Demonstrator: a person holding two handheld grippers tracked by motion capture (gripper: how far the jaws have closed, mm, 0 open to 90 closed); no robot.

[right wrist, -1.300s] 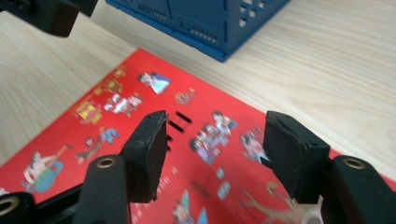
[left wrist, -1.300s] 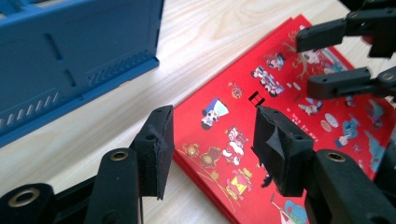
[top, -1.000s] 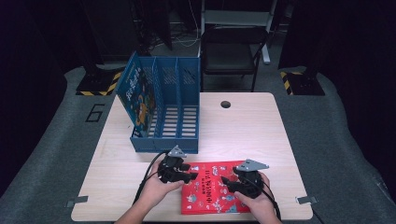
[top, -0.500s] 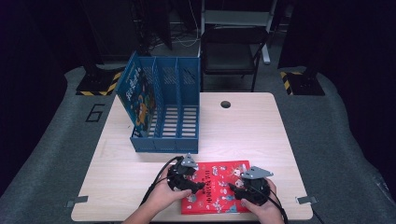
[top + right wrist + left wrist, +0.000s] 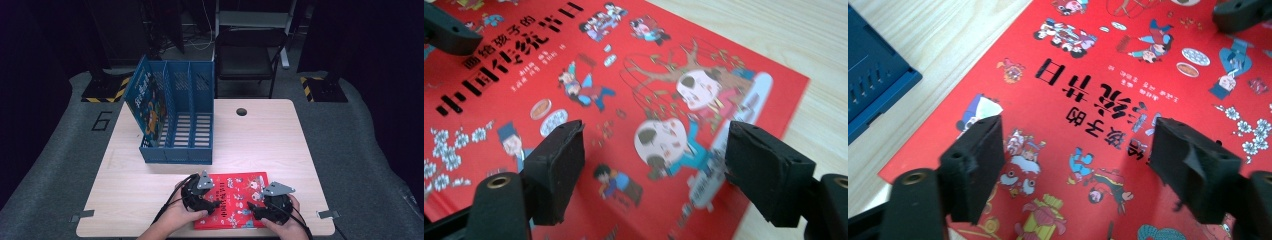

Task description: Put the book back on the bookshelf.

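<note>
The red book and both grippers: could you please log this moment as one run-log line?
left gripper: open, over red book | right gripper: open, over book | book: flat on table near front edge | blue file rack: behind, one book inside

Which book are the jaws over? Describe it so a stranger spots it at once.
On the pale wooden table, look at the near edge, in front of the blue plastic three-slot file rack. The flat red picture book lies there face up. Its bright red cartoon cover sets it apart from the blue-covered book standing in the rack.
</note>
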